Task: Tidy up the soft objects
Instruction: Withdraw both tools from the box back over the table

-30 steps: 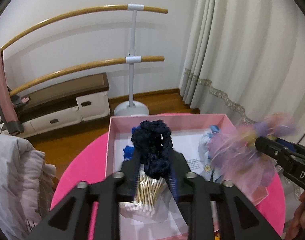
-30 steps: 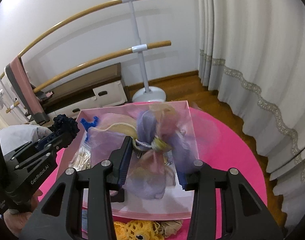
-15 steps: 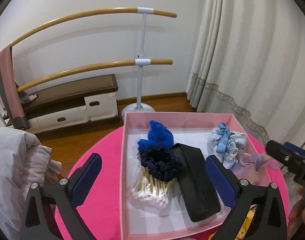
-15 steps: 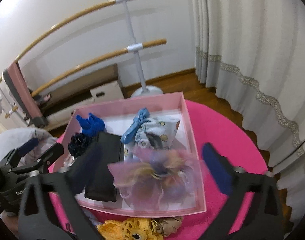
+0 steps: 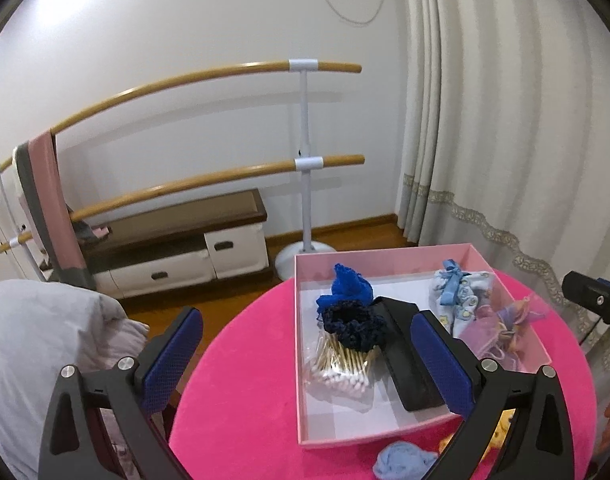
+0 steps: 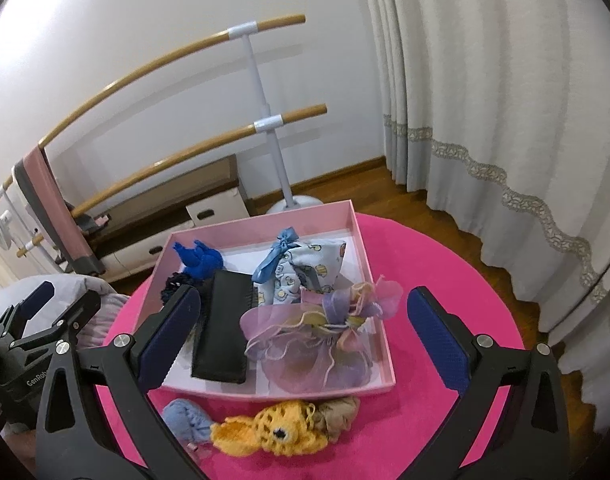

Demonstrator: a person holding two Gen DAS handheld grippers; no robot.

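A pink box [image 6: 359, 236] [image 5: 299, 360] sits on the round pink table [image 6: 433, 280]. In it lie a navy scrunchie [image 5: 353, 326] on cotton swabs [image 5: 343, 364], a bright blue scrunchie [image 5: 351, 286], a black case [image 6: 221, 320], a blue printed pouch [image 6: 301, 270] and a lilac organza bag [image 6: 317, 340]. In front of the box lie a light blue scrunchie [image 6: 185, 420], a yellow crochet toy [image 6: 269, 432] and a tan scrunchie [image 6: 339, 412]. My left gripper [image 5: 305, 364] is open and empty above the box's left part. My right gripper [image 6: 309, 344] is open and empty above the organza bag.
A ballet barre stand [image 5: 305, 184] and a low cabinet [image 5: 177, 248] stand by the wall. Curtains [image 6: 505, 120] hang at the right. A grey-white padded garment [image 5: 45, 340] lies left of the table. The table's right side [image 6: 445, 300] is bare pink cloth.
Both grippers have opened and pulled back. The left let go of the navy scrunchie onto the swabs; the right dropped the organza bag into the box's front right.
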